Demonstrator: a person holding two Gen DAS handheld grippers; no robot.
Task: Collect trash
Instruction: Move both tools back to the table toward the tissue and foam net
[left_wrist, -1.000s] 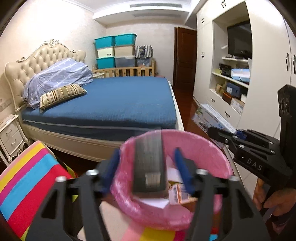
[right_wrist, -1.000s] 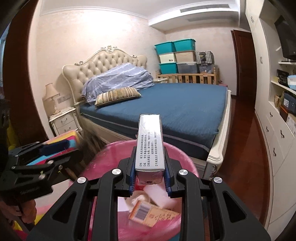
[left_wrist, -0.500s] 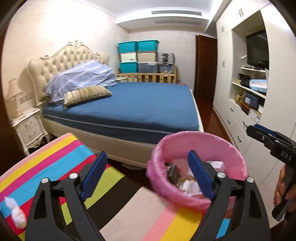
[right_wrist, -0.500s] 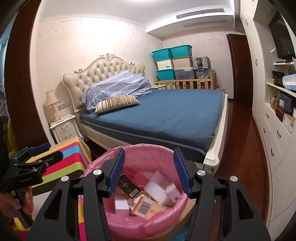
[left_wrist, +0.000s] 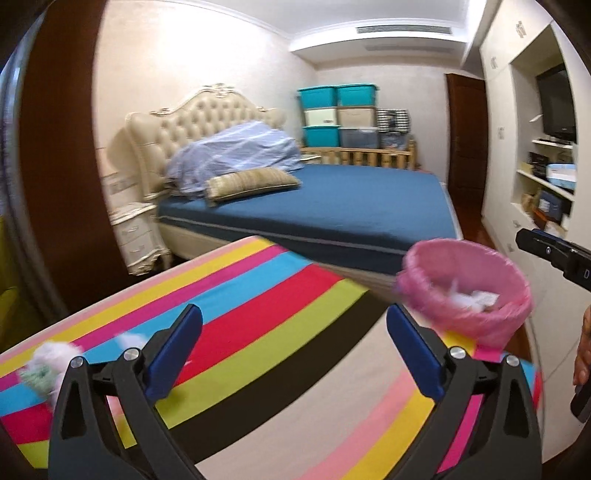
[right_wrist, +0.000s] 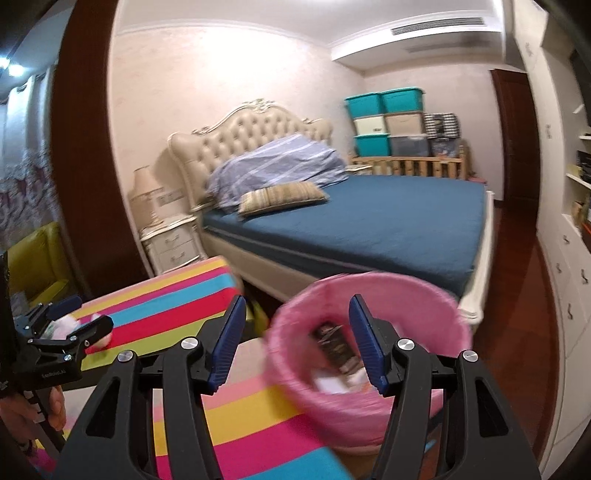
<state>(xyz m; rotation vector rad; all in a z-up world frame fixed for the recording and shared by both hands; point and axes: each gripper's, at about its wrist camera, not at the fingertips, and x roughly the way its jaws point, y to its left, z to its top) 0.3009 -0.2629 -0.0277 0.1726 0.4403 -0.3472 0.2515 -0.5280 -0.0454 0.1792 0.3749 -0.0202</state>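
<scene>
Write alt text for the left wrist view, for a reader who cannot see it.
The left gripper, its jaws opening with nothing between them, points over a rainbow-striped cloth toward crumpled white scraps at its left edge. A pink-lined bin holding paper trash stands to the right, before a blue bed; the right gripper shows at the right edge.

We are looking into a home bedroom: a blue-sheeted bed (right_wrist: 369, 221) with tufted headboard (right_wrist: 251, 147), a nightstand (right_wrist: 173, 243) with lamp (right_wrist: 144, 195), stacked storage bins (right_wrist: 388, 122) and built-in wardrobes (left_wrist: 517, 129).
</scene>
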